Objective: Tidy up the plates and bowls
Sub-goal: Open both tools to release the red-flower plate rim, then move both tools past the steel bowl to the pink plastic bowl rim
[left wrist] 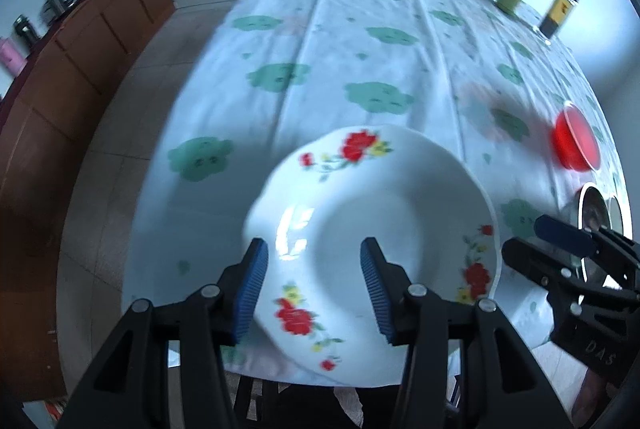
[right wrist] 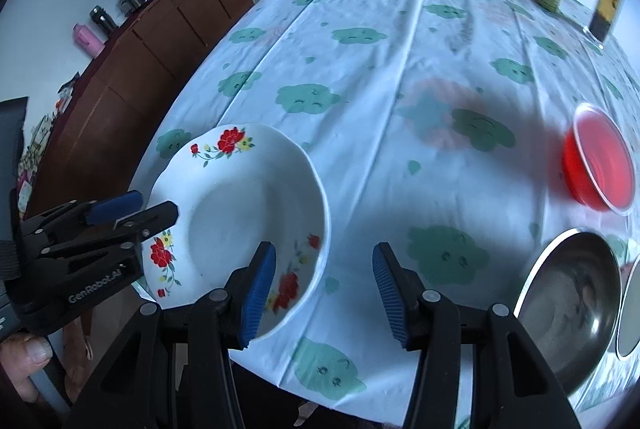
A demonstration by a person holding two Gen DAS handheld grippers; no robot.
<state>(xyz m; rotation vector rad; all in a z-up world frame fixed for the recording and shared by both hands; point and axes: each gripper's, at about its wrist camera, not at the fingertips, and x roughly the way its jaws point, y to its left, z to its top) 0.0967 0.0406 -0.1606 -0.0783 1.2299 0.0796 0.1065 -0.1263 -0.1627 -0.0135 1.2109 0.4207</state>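
Resting near the table's near edge, the floral plate (left wrist: 372, 229) fills the lower centre of the left wrist view. Left gripper (left wrist: 314, 289) hangs above it, jaws spread, pinching nothing. Right gripper (right wrist: 324, 293) is likewise spread over the tablecloth (right wrist: 380, 109), with the red bowl (right wrist: 600, 161) and steel bowl (right wrist: 572, 305) at right.

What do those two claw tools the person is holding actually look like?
Both are alike: the left gripper and right gripper are black, angular linkage frames with silver rivets, each ending in two fingers faced with ribbed blue pads. The left one's side reads "GenRobot.AI" in white.
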